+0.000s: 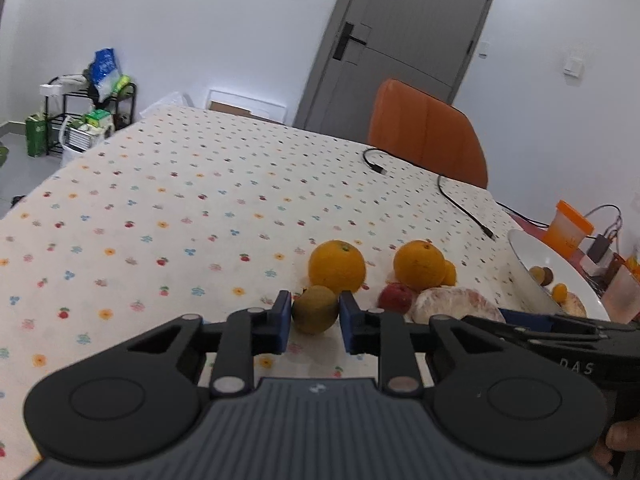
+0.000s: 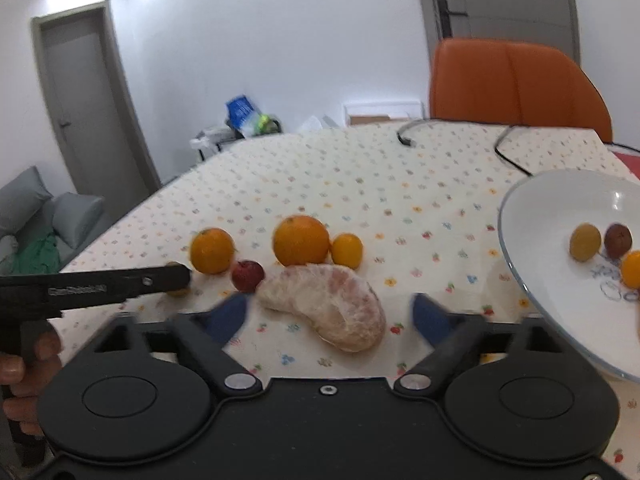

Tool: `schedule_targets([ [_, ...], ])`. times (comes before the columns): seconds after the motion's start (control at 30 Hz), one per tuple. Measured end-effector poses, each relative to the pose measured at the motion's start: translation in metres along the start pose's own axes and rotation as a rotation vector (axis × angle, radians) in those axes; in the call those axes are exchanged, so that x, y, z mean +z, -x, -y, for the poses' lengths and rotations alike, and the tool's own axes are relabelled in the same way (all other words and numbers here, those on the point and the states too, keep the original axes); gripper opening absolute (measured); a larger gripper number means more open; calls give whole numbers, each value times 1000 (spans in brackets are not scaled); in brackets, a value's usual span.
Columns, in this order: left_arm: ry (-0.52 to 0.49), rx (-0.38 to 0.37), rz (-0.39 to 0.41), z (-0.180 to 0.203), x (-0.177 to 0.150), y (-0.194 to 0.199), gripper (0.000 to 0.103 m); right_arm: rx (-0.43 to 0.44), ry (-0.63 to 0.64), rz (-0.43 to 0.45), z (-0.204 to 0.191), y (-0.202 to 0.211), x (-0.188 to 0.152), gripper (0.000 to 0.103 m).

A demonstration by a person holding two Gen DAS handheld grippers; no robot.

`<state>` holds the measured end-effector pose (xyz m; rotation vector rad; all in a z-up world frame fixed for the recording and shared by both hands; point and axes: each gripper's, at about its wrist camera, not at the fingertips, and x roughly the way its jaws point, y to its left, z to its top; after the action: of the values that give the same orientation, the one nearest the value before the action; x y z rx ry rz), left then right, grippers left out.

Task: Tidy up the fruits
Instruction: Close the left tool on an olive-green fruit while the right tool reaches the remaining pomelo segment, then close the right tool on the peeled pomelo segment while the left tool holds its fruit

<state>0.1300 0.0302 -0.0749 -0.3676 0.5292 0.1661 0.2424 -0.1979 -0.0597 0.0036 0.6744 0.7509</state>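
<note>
1. Left wrist view showed the left gripper (image 1: 315, 322) pinching a small green-brown fruit (image 1: 315, 309) on the flowered tablecloth (image 1: 160, 220); both blue pads (image 1: 282, 320) pressed its sides.
2. Just beyond those fingertips sat one orange (image 1: 337, 267), with a second orange (image 1: 419, 265) past the right finger and a smaller orange fruit (image 1: 450, 273) touching that second one.
3. Right of the right finger lay a small red fruit (image 1: 395, 298) and, beside it, a peeled pomelo piece (image 1: 456, 305).
4. Far to the right of the fingers a white plate (image 1: 528, 252) held a few small fruits.
5. White letters "D A S" showed on the black body of the other tool at the right edge; the rest of the word was cut off.
6. Right wrist view showed the right gripper (image 2: 330, 316) with its blurred blue fingers (image 2: 230, 316) spread wide either side of the pomelo piece (image 2: 332, 310), not touching it.
7. Beyond those fingers stood the large orange (image 2: 301, 241), the smaller orange fruit (image 2: 347, 251), another orange (image 2: 212, 251) and the red fruit (image 2: 248, 276).
8. Embossed lettering ran along the left tool's black arm left of the left finger, too blurred to read.
9. Plate (image 2: 540, 216) lay right of the right finger, holding a yellowish fruit (image 2: 585, 242), a dark red one (image 2: 618, 241) and an orange one (image 2: 632, 270).
</note>
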Motion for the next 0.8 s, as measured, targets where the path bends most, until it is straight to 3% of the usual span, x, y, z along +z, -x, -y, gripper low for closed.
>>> schedule_targets([
  [0.07,6,2,18,0,0,4,24,-18,7,-5,-1,2,0,49],
  [0.23,2,-8,32,1,-3,14,24,-17,13,-32,-4,11,-3,39],
  [0.57,4,-18,38,1,-4,23,24,32,41,-29,-18,31,-9,40],
  [0.8,13,-22,25,-2,-6,19,24,-4,21,-13,-11,24,-2,54],
])
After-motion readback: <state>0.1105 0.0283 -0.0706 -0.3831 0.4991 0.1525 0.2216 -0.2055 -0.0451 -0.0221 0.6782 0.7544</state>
